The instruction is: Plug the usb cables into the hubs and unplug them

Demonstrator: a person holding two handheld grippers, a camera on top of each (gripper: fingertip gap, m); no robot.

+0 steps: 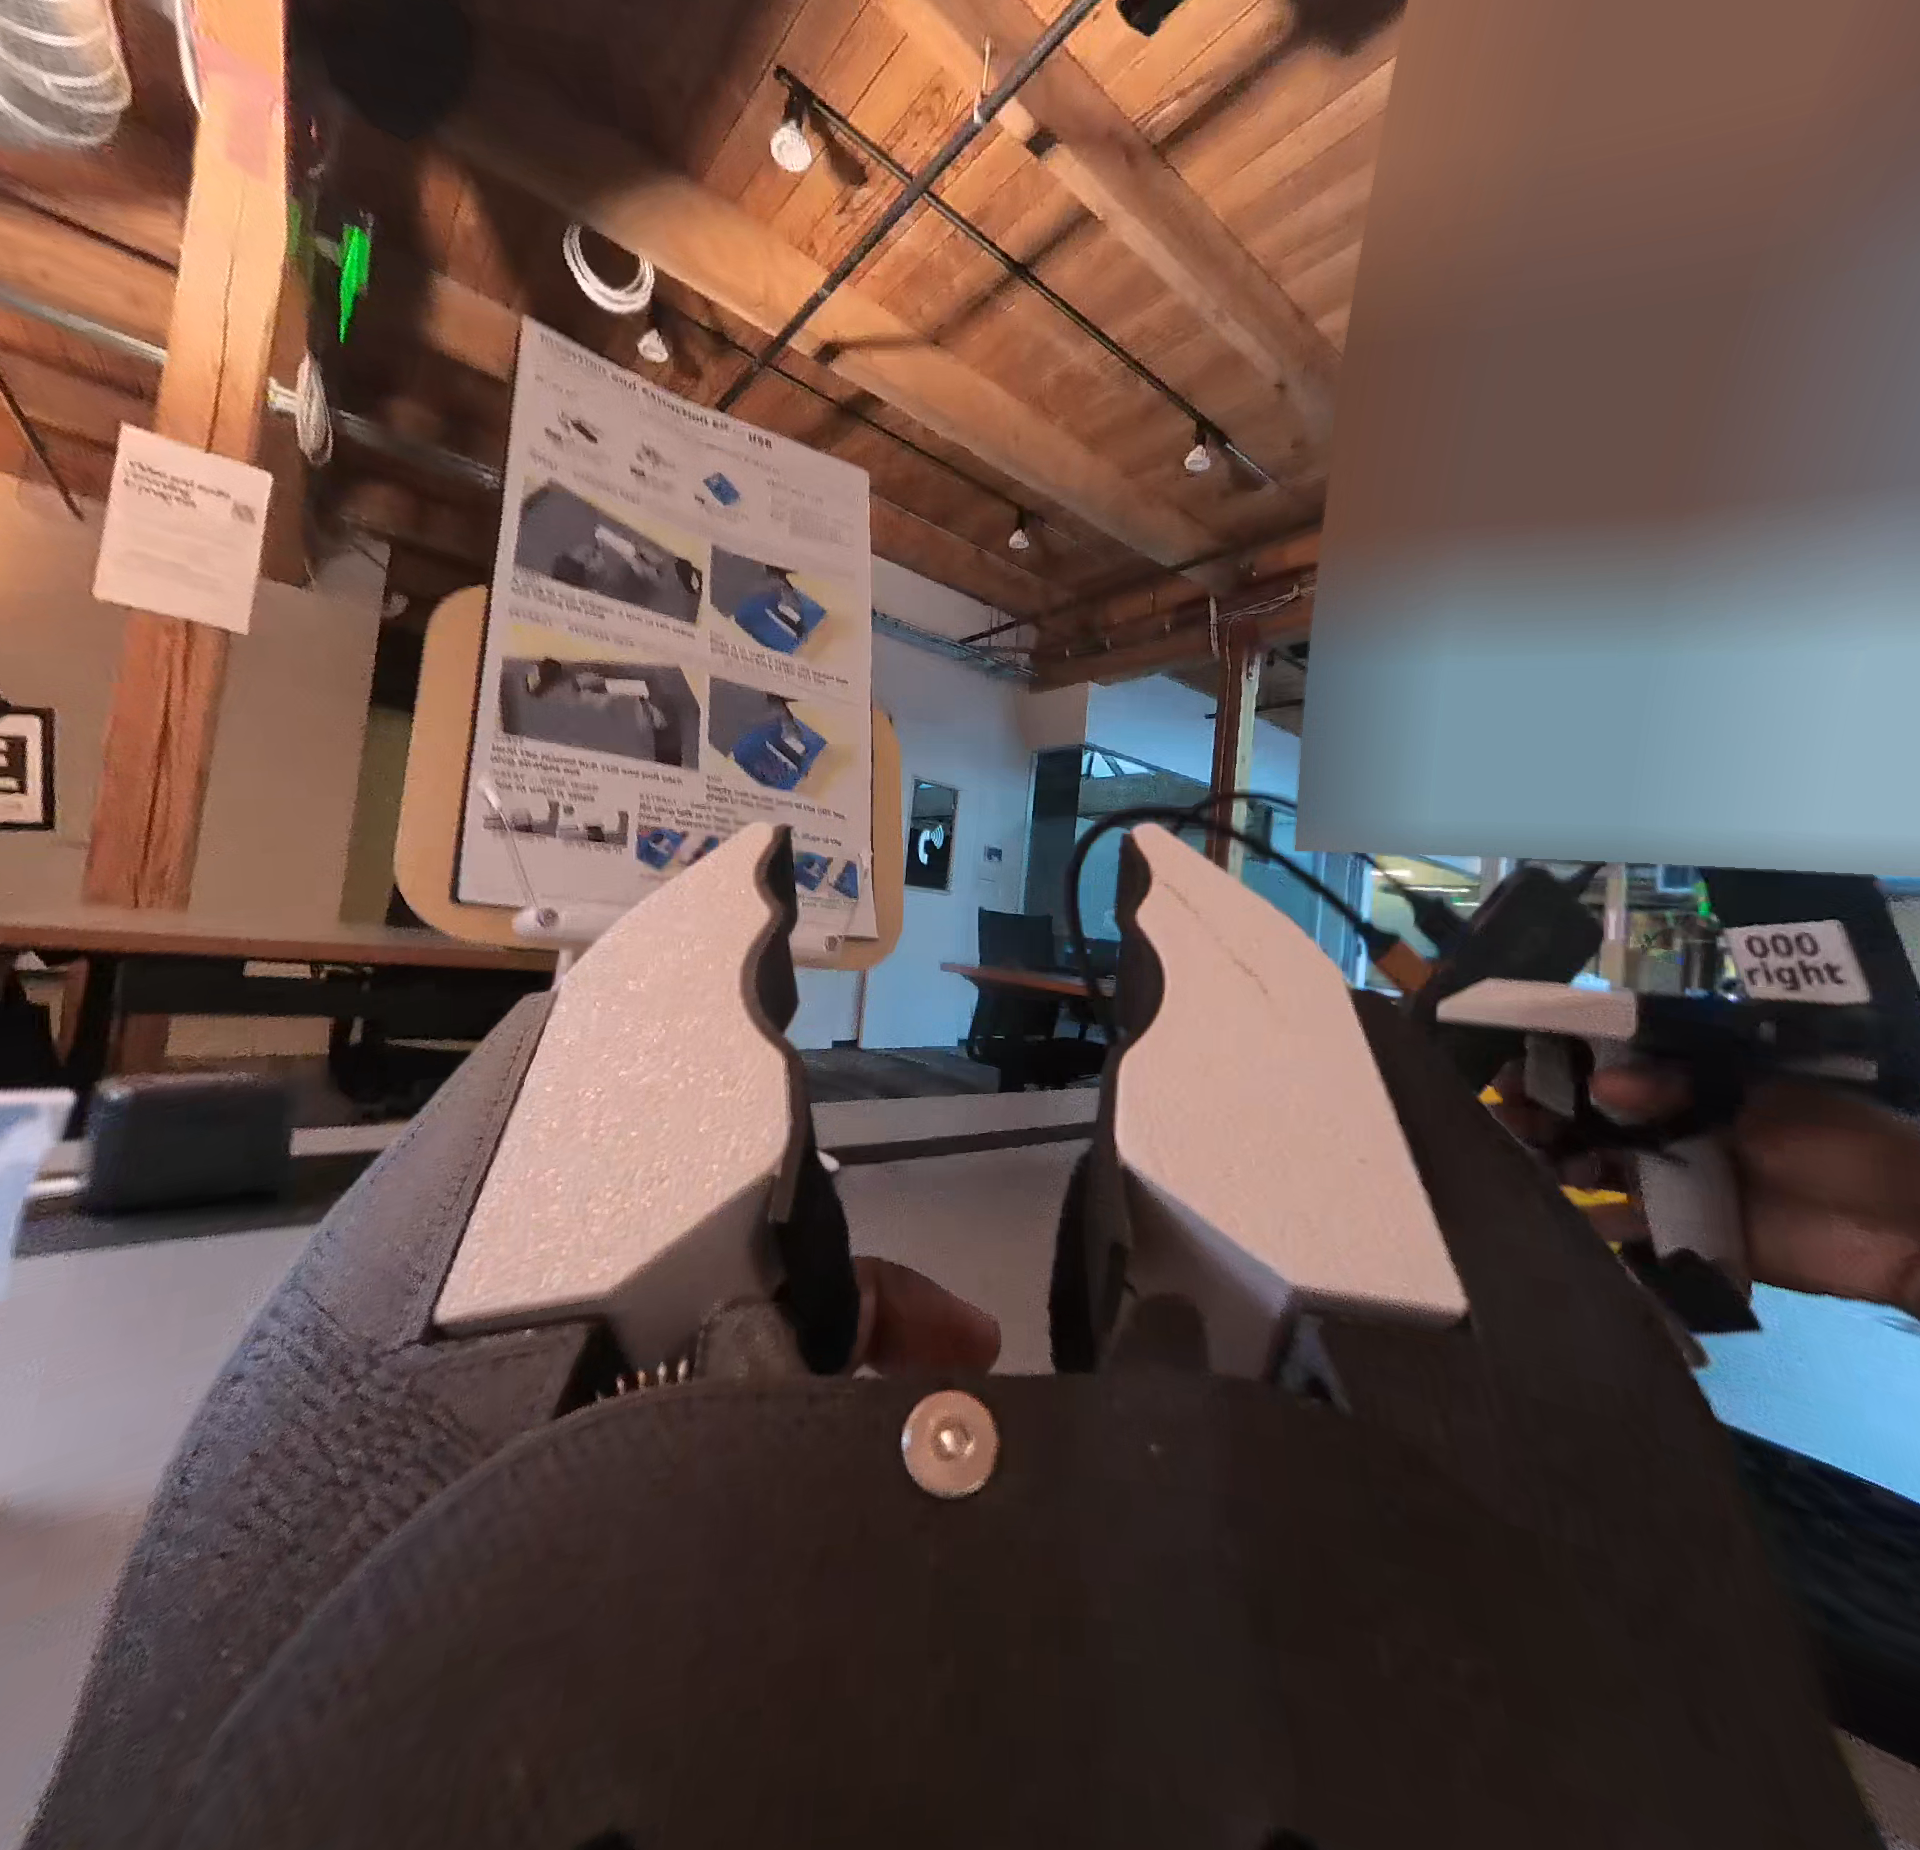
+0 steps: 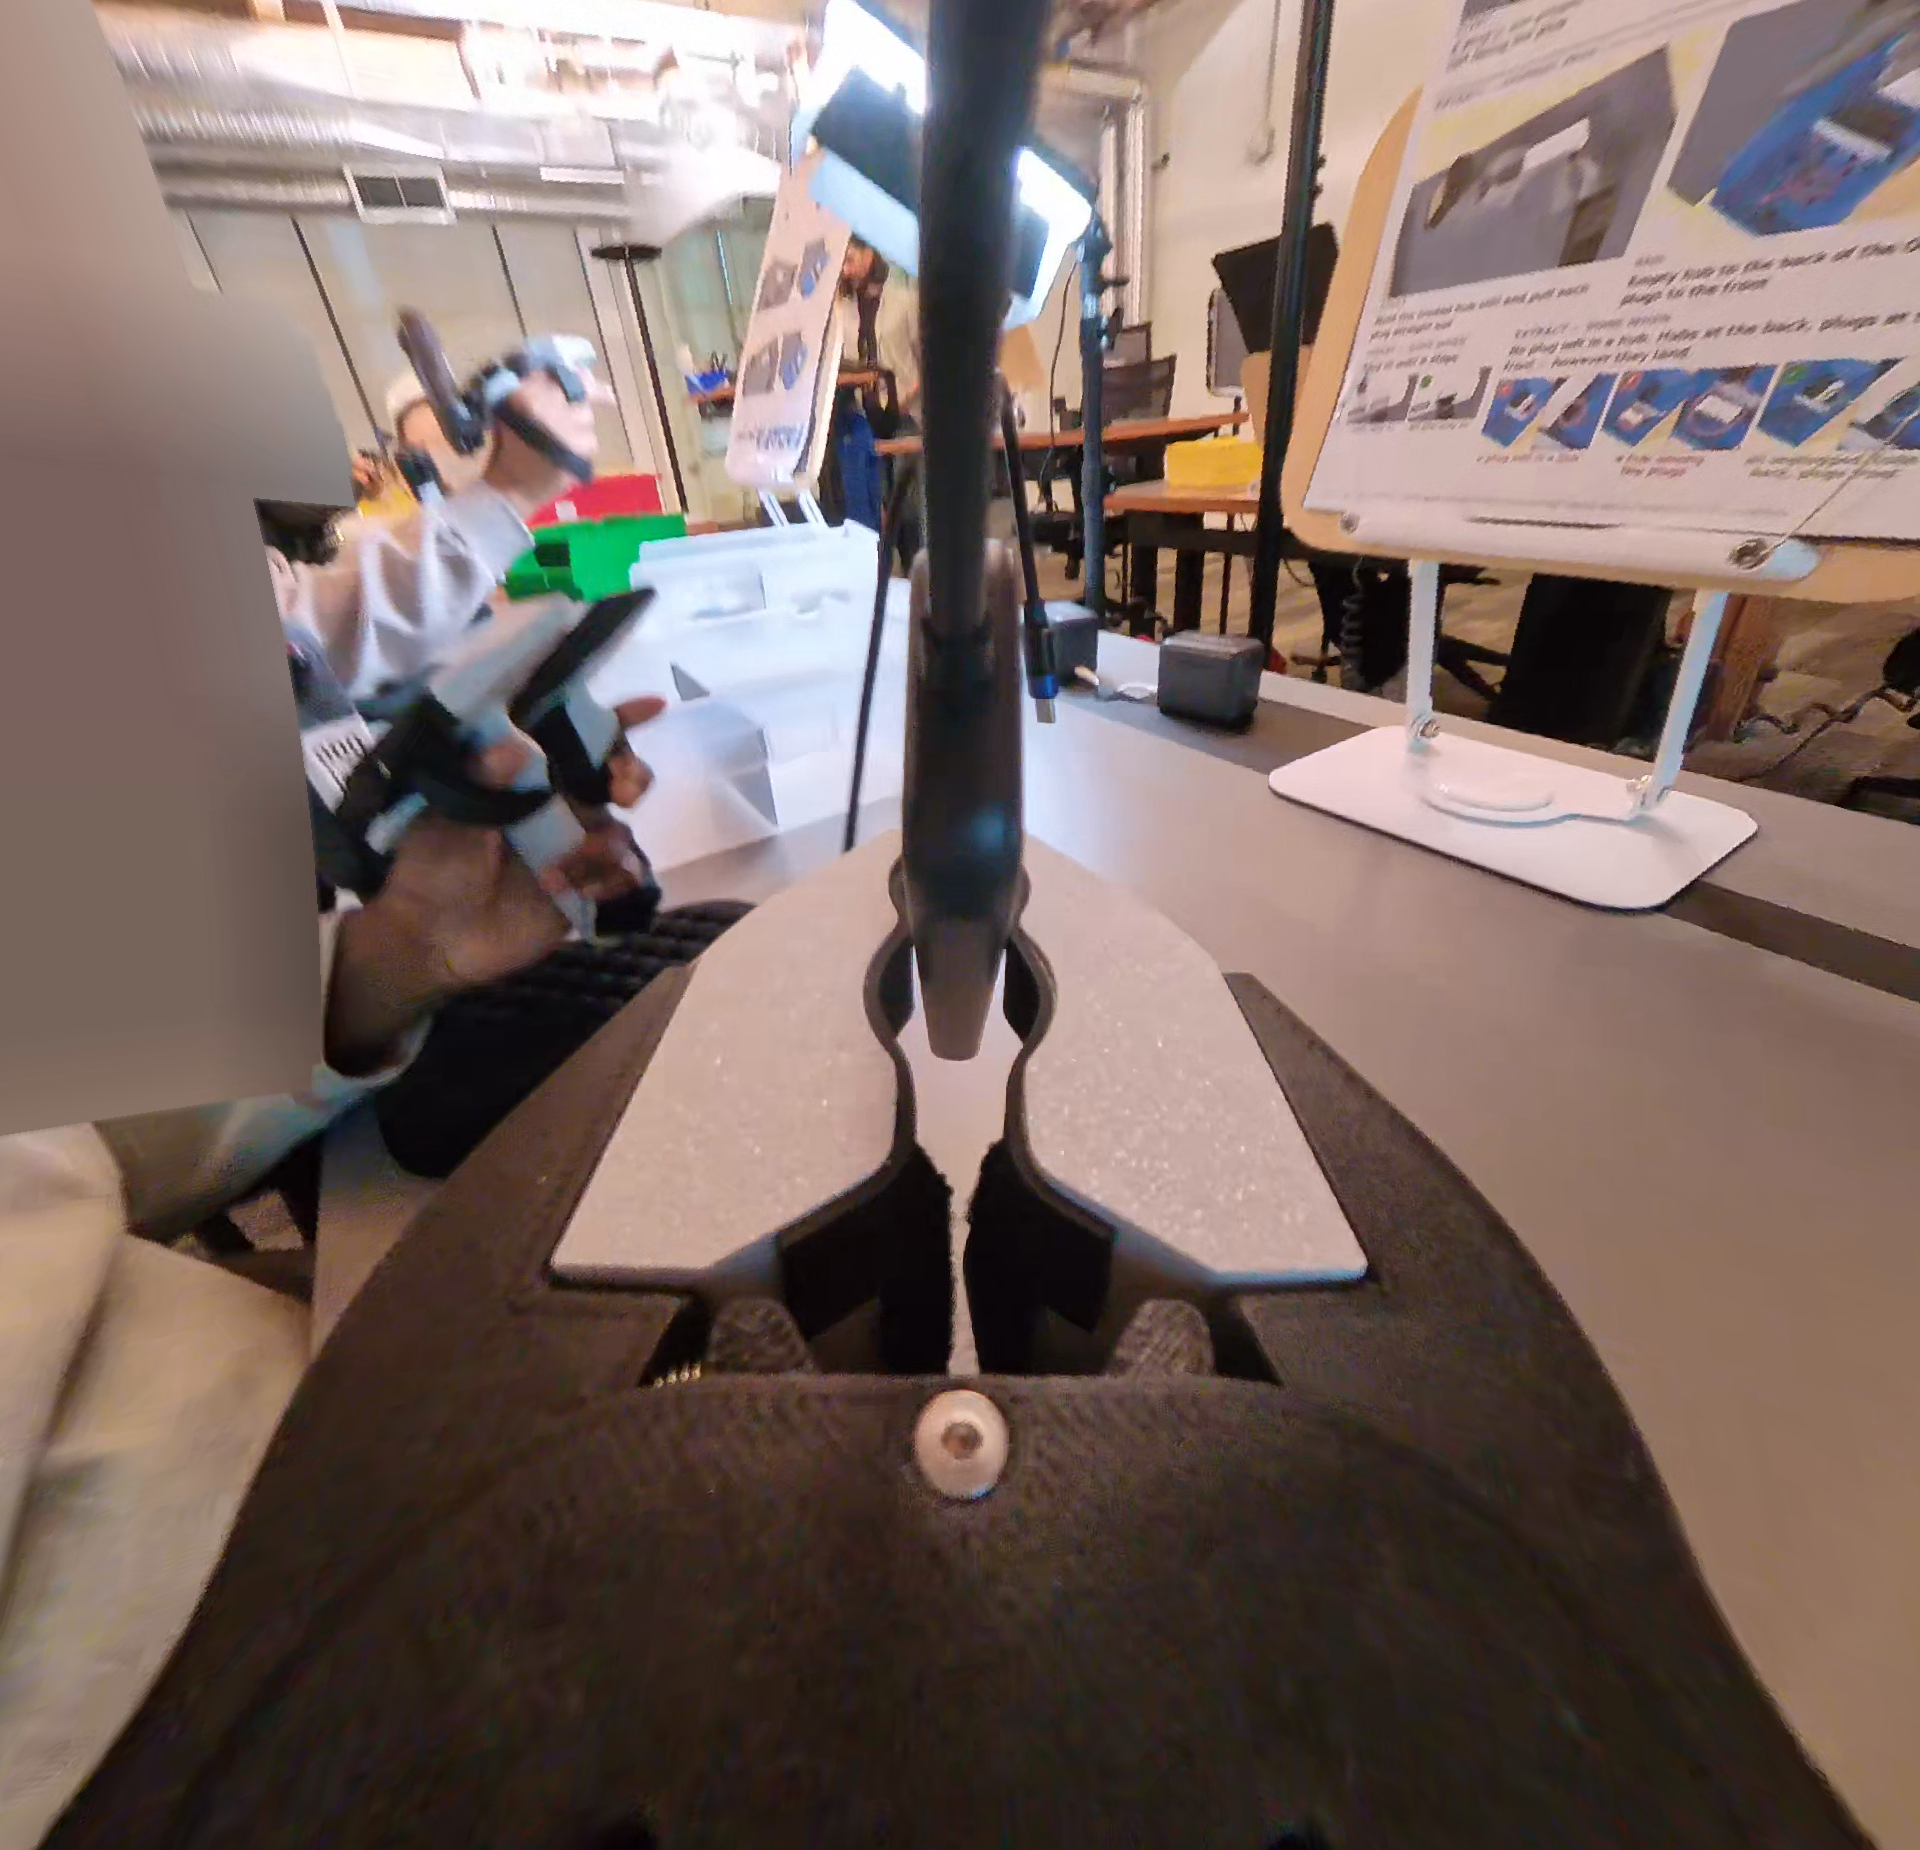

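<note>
Pinching the dark hub [image 2: 961,761] upright, the right gripper [image 2: 958,953] lifts it above the grey table [image 2: 1455,1125], its cable [image 2: 1029,512] dangling. The left gripper [image 1: 951,844] stands spread, empty; it should probably steady the plug [image 2: 1042,657] before pulling straight.

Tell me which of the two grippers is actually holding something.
The right gripper: its grey fingers are shut on a dark grey USB hub with a black cable rising from it. The left gripper is open, with nothing between its fingers.
</note>
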